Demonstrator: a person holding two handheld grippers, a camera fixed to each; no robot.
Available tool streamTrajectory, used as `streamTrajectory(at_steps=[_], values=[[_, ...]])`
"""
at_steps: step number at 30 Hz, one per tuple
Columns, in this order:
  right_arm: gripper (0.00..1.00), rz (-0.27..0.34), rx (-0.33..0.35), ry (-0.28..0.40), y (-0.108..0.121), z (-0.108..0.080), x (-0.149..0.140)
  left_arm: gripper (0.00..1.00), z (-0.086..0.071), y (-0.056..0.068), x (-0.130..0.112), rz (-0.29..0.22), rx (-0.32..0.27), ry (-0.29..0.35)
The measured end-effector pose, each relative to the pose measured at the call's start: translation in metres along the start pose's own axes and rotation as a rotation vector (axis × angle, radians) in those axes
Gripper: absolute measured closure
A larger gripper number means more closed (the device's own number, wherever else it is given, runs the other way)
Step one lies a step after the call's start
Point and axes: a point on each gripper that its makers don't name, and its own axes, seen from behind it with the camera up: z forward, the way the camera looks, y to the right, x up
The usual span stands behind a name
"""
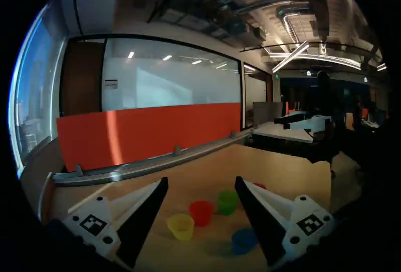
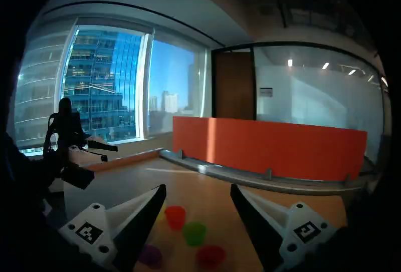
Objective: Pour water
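The wooden table [image 1: 280, 167] spreads wide under both tools, backed by the long orange panel [image 1: 150, 134] and a frosted glass wall [image 1: 170, 76]. In the right gripper view a tall window [image 2: 105, 91] looks out on blue towers.

The left gripper [image 1: 201, 181] hangs above the tabletop, jaws spread wide and holding nothing. The right gripper [image 2: 198, 188] is the same: fingers parted, empty, raised off the wood.

And the cups! In the left gripper view four sit in a loose cluster on the table, framed between the fingers yet clear of them. The blue cup [image 1: 244, 240] is nearest, close by the right-hand finger, then the yellow cup [image 1: 180, 226], the red cup [image 1: 201, 212] just beside it, and the green cup [image 1: 228, 201] farthest back. In the right gripper view a purple cup [image 2: 149, 255] peeks out low beside the left-hand finger.
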Motion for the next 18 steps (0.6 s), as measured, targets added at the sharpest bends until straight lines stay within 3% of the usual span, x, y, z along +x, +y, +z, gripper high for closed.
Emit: streamTrajectory(at_steps=[12, 18], values=[[0.01, -0.074, 0.066, -0.111, -0.01, 0.002, -0.018, 0.01, 0.007, 0.009, -0.023, 0.022, -0.067, -0.063], [0.01, -0.081, 0.083, -0.173, -0.01, 0.005, -0.037, 0.01, 0.008, 0.013, -0.038, 0.043, -0.081, -0.091]])
